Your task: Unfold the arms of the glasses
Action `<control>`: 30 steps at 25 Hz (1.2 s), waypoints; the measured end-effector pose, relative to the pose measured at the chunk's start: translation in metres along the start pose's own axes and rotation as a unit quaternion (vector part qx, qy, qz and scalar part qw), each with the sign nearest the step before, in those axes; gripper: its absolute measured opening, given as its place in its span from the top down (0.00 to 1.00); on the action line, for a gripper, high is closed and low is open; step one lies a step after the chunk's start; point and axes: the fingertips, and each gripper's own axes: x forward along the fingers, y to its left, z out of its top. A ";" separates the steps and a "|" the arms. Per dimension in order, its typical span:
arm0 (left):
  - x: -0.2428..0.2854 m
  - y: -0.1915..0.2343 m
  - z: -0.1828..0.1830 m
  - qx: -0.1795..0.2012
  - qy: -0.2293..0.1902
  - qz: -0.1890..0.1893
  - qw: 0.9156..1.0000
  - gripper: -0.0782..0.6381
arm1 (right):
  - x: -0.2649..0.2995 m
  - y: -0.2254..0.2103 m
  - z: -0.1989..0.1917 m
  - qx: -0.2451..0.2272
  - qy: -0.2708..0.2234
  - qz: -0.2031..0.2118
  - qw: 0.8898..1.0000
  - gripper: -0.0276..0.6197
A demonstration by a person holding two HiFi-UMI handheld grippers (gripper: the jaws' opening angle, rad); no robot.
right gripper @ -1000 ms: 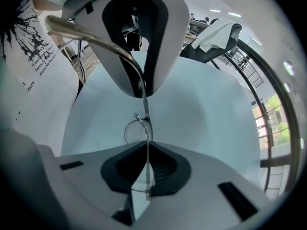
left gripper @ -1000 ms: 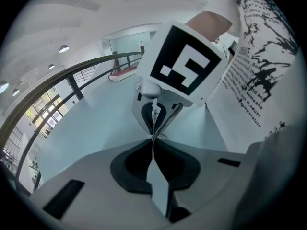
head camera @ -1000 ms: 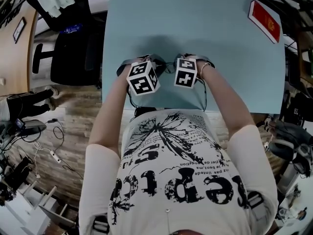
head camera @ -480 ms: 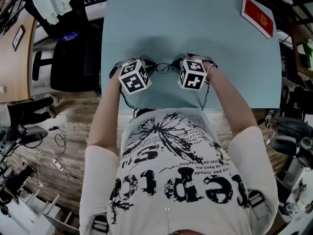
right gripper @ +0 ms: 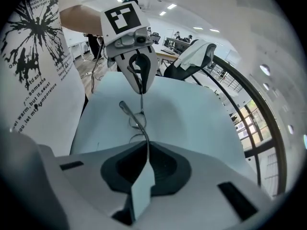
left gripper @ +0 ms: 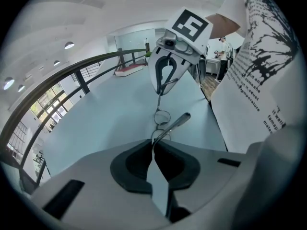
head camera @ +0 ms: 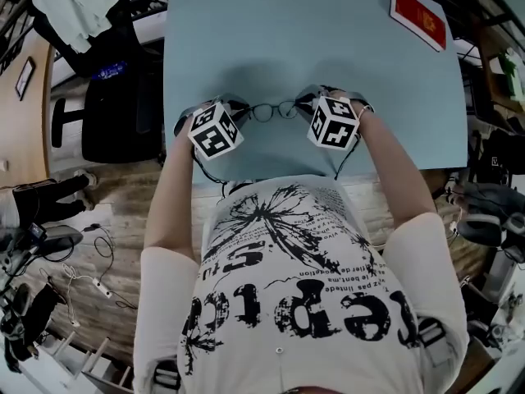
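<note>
Glasses (head camera: 275,111), thin dark wire frame with two round lenses: one pair, stretched between two hand-held grippers over the near part of a pale blue rectangular table (head camera: 287,31). Contact with the table surface not determinable.

Left gripper (head camera: 242,113), grey body, one black-and-white marker cube: jaws pressed together, pinching the thin wire at the left end of the frame. One metal arm (left gripper: 178,122) seen in the left gripper view, slanting up from the jaw tips on the shirt side of the lenses, tip free.

Right gripper (head camera: 305,107), same build, one marker cube: jaws likewise pressed together, pinching the wire at the right end of the frame. A second metal arm seen in the right gripper view, also slanting up on the shirt side, tip free.

Both grippers angled steeply down, facing each other across the frame.

Elsewhere:
- One flat red rectangular object (head camera: 418,16) near the far right corner of the table, well apart from the glasses.
- One black office chair (head camera: 115,97) beside the table's left edge.
- One white T-shirt with black print (head camera: 295,286), filling the lower head view.
</note>
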 end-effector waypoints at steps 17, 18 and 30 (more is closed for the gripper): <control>0.001 0.007 0.006 -0.038 -0.052 0.049 0.997 0.85 | -0.008 0.006 -0.038 0.058 0.033 -0.016 0.998 0.92; 0.001 0.007 0.007 -0.043 -0.055 0.049 0.996 0.85 | -0.008 0.007 -0.036 0.060 0.030 -0.015 0.998 0.92; -0.017 0.002 0.008 -0.038 -0.091 0.054 0.994 0.73 | -0.019 0.009 -0.029 0.095 0.008 -0.036 0.995 0.83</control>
